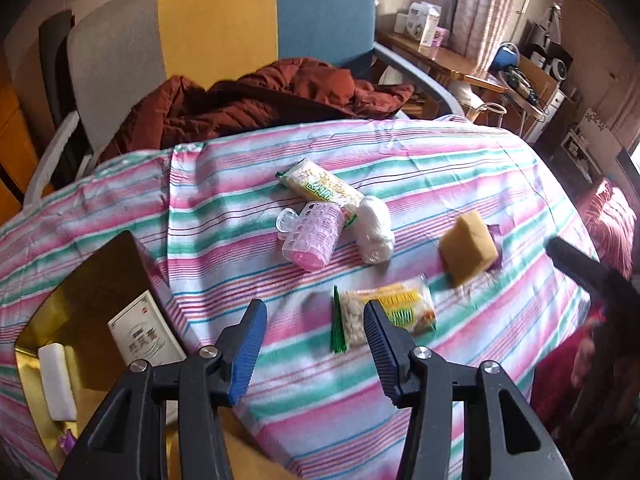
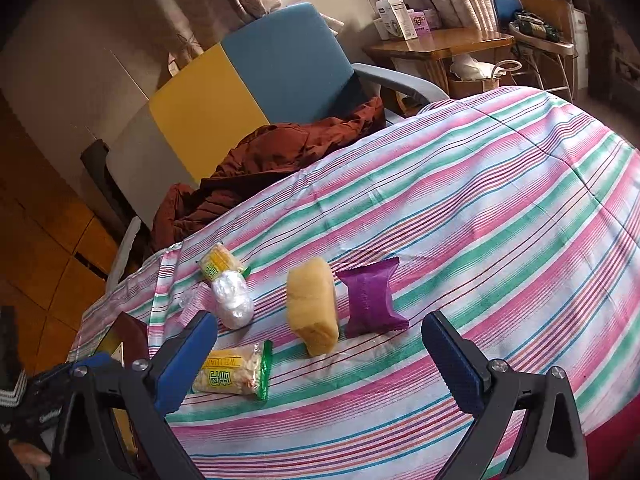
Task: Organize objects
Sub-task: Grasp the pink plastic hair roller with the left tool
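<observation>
Snack packet (image 1: 386, 314) lying on striped cloth (image 1: 480, 184); left gripper (image 1: 316, 326) and right gripper (image 2: 320, 354) hovering, jaws open, empty.

My left gripper (image 1: 315, 322) shows black angular plastic arms at the bottom of the frame, silver round screws at the pivots and blue ribbed pads (image 1: 251, 336). My right gripper (image 2: 319, 350) is built the same, with black arms, silver screws and blue ribbed pads (image 2: 452, 356).

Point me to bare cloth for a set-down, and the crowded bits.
Free: the striped cloth right of and beyond the purple packet. Crowded: hair roller, white bundle, sponge and snack packs cluster mid-table; the gold box takes the left edge.
</observation>
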`<control>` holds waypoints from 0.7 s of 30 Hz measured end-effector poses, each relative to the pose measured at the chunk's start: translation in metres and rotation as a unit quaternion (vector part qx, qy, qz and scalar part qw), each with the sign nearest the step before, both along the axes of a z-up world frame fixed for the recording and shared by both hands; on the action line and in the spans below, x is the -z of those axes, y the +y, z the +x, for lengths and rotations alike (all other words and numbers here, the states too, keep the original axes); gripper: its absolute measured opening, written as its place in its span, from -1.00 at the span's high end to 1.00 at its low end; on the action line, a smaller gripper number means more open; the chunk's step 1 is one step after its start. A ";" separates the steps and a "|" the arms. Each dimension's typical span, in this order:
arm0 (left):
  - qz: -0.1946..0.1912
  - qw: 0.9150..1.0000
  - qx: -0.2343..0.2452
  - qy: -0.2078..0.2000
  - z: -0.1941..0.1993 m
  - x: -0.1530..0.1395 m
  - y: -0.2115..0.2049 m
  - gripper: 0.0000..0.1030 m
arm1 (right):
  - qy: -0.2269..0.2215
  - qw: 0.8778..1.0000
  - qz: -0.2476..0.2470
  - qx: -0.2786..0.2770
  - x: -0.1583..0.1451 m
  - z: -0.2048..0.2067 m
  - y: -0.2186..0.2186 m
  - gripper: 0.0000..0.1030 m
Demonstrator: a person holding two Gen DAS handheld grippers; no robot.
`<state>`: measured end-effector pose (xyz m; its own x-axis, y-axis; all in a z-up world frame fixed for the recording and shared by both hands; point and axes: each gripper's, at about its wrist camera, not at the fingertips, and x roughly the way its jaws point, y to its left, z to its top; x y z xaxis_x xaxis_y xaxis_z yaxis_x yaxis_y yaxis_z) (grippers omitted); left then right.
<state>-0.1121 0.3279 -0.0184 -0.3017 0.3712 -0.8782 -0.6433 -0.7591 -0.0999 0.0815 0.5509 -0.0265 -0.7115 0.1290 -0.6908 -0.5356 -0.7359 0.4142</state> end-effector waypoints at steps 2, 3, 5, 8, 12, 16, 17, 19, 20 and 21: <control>0.001 1.000 -0.009 -0.017 -0.014 0.008 0.009 0.01 | 0.003 1.000 -0.002 -0.006 -0.001 0.000 -0.001 -0.99; -0.008 1.000 -0.010 -0.019 -0.020 0.012 0.015 0.01 | 0.005 1.000 -0.003 -0.009 -0.001 0.000 -0.002 -0.99; -0.026 0.999 -0.004 -0.019 -0.029 0.022 0.027 -0.05 | 0.006 1.000 -0.006 -0.013 -0.001 -0.001 -0.003 -0.99; -0.039 0.999 0.005 -0.027 -0.041 0.035 0.043 -0.39 | 0.006 1.000 -0.011 -0.018 0.000 -0.002 -0.003 -0.99; -0.067 0.997 0.031 -0.020 -0.051 0.050 0.063 -0.49 | 0.001 1.000 -0.013 -0.028 0.002 -0.005 -0.005 -0.99; -0.101 0.993 0.053 -0.011 -0.059 0.063 0.076 -0.50 | -0.004 0.999 -0.012 -0.033 0.004 -0.007 -0.006 -0.99; -0.106 0.993 0.054 -0.010 -0.062 0.066 0.078 -0.50 | -0.005 0.999 -0.012 -0.033 0.004 -0.007 -0.006 -0.99; -0.110 0.992 0.054 -0.014 -0.070 0.073 0.082 -0.50 | -0.008 0.999 -0.010 -0.033 0.005 -0.008 -0.007 -0.99; -0.109 0.992 0.053 -0.019 -0.074 0.077 0.083 -0.50 | -0.010 0.999 -0.009 -0.033 0.005 -0.009 -0.007 -0.99; -0.106 0.993 0.052 -0.026 -0.077 0.080 0.083 -0.46 | -0.011 0.999 -0.008 -0.033 0.006 -0.009 -0.007 -0.99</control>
